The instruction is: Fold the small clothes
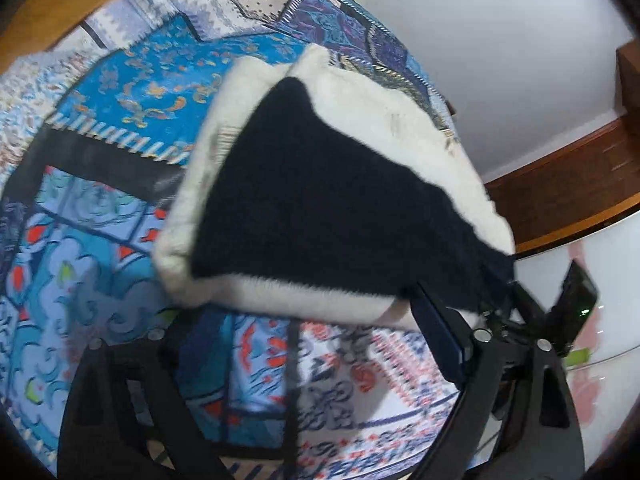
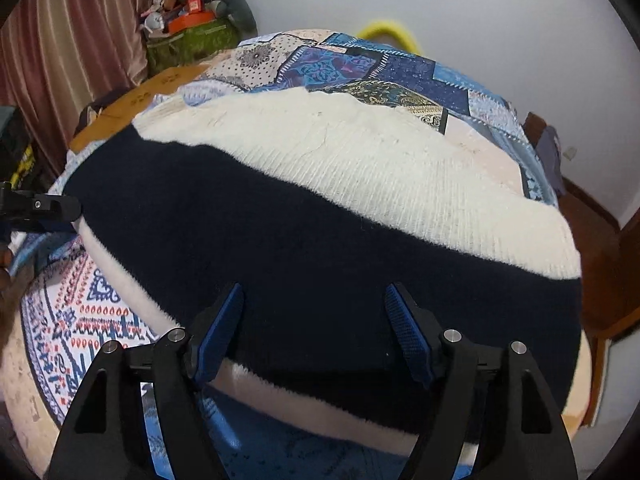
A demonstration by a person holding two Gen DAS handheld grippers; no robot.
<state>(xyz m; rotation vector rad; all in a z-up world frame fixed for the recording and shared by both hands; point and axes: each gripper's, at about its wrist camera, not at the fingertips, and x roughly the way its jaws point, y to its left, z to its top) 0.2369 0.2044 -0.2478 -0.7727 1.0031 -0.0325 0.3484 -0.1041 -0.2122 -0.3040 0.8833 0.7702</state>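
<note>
A folded knit garment (image 1: 304, 208), white with a broad dark navy band, lies on the patchwork cloth (image 1: 120, 92). In the left wrist view my left gripper (image 1: 288, 336) stands open and wide just short of the garment's near edge. Its right finger (image 1: 436, 320) sits beside the dark near-right corner, with nothing between the jaws. In the right wrist view the same garment (image 2: 320, 220) fills the middle. My right gripper (image 2: 316, 320) is open over the navy band at the near edge, its blue pads (image 2: 408, 332) not pressing on it. The left gripper's tip (image 2: 48, 208) shows at the garment's left end.
The blue patchwork cloth (image 2: 400, 68) covers a round wooden table (image 2: 132, 100). A yellow item (image 2: 388, 32) peeks over the far edge. A green bag with clutter (image 2: 188, 36) and a curtain (image 2: 72, 40) stand at the back left. Wooden furniture (image 2: 608, 272) is on the right.
</note>
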